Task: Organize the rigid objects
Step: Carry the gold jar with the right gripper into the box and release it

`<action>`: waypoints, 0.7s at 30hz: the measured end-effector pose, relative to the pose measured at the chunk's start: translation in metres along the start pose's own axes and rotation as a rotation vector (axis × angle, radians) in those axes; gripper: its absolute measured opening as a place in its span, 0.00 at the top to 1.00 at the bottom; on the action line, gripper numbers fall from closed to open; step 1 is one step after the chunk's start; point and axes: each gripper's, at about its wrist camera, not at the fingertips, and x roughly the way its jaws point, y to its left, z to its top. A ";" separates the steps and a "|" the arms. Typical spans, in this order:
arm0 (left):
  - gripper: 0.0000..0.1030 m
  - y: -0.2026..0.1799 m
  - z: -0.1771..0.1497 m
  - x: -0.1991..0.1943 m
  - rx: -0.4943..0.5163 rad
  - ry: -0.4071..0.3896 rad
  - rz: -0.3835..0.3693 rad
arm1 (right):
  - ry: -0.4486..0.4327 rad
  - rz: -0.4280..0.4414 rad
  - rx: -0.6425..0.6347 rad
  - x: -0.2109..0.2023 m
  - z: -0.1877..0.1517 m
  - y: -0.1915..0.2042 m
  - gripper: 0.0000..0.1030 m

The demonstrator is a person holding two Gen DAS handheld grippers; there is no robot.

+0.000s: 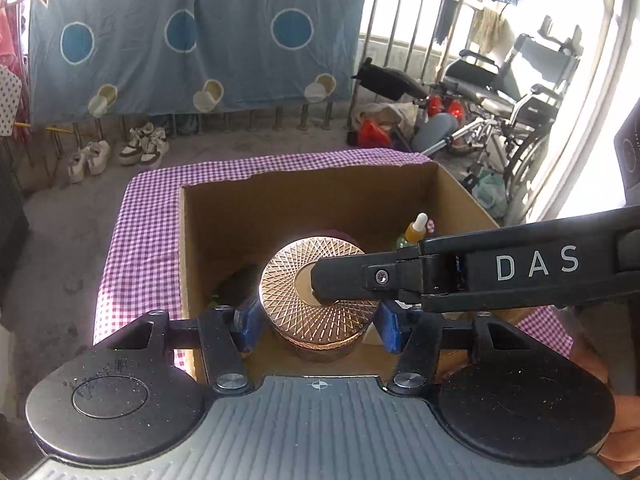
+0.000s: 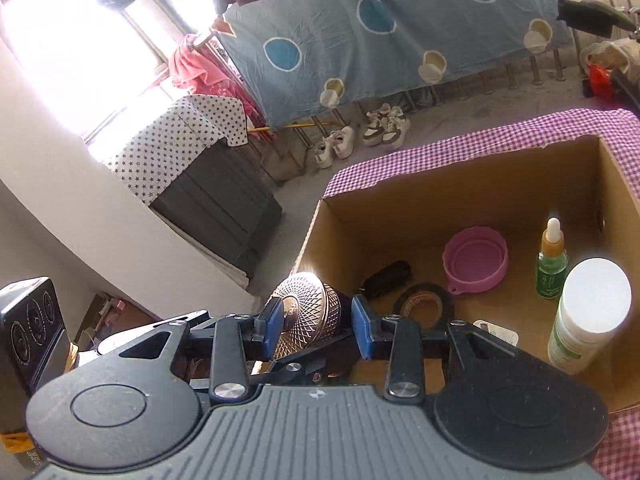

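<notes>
A copper jar is pinched by the left gripper and the right gripper above the cardboard box, where a pink bowl and dropper bottle are kept.

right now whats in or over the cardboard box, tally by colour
pink: 1, bowl
black: 2, tape roll, small dark object
green: 1, dropper bottle
white: 1, capped bottle
copper: 1, jar, gripped by both grippers
total: 6

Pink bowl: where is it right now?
In the right wrist view, the pink bowl sits on the cardboard box floor, between the tape roll and dropper bottle.
</notes>
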 end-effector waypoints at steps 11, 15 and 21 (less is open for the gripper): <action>0.46 0.013 -0.006 0.059 -0.049 0.271 -0.029 | 0.241 -0.066 0.067 0.063 0.006 -0.045 0.60; 0.46 0.018 -0.008 0.068 -0.069 0.313 -0.025 | 0.289 -0.076 0.083 0.075 0.003 -0.053 0.60; 0.42 0.020 -0.015 0.077 -0.082 0.337 -0.021 | 0.281 -0.091 0.068 0.079 0.000 -0.057 0.59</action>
